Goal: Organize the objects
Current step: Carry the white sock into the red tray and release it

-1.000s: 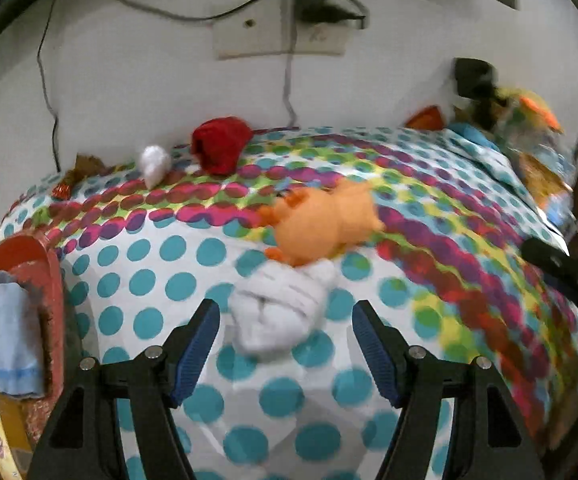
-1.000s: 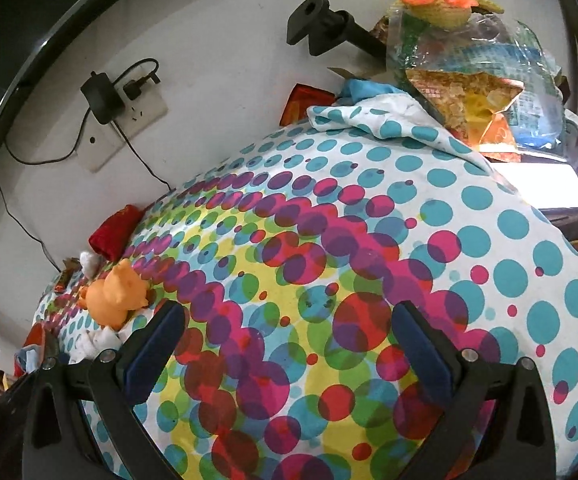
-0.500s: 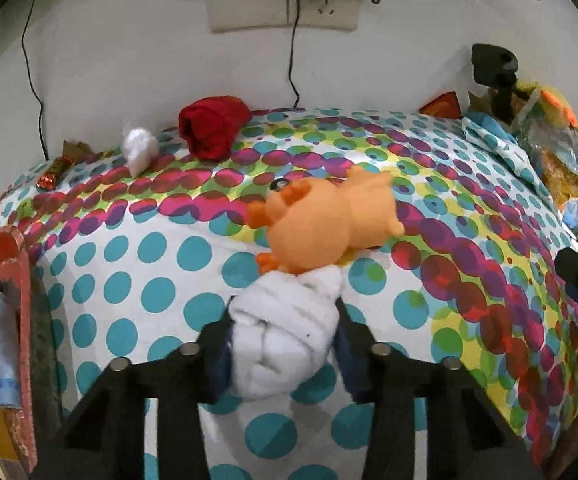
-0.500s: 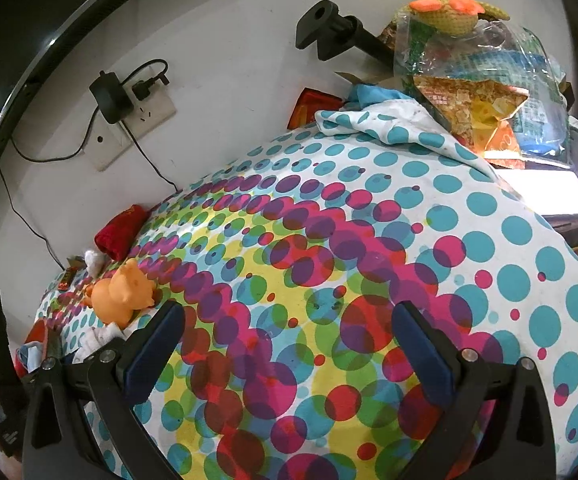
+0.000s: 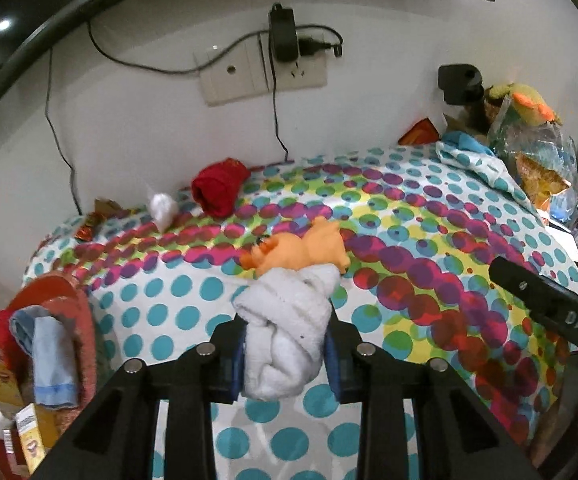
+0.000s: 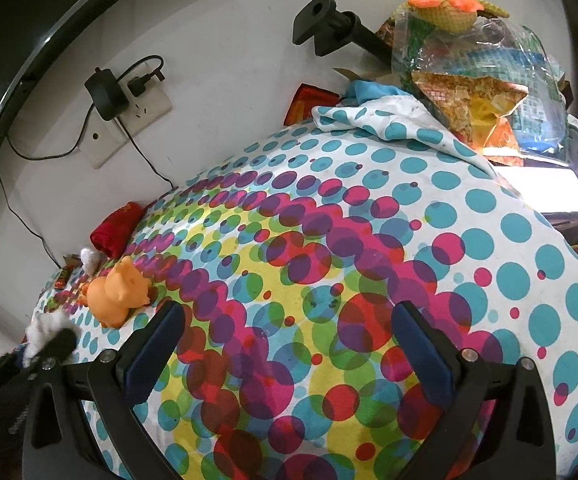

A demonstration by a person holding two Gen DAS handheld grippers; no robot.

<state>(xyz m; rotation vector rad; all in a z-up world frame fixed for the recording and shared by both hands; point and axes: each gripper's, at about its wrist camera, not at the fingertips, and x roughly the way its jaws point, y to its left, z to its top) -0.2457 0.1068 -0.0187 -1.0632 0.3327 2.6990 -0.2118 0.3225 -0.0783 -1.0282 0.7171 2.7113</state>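
Objects to sort are scattered over the dotted bedspread (image 5: 429, 240); by my reckoning the job is barely begun. A red basket (image 5: 83, 320) at the bed's left edge already holds a blue cloth. My left gripper (image 5: 285, 356) is clamped on the white sock bundle (image 5: 285, 328), raised just in front of the orange toy (image 5: 301, 252). My right gripper (image 6: 289, 340) hangs spread, holding nothing. Near the wall, the red cloth (image 5: 219, 192) and small white wad (image 5: 162, 207) wait.
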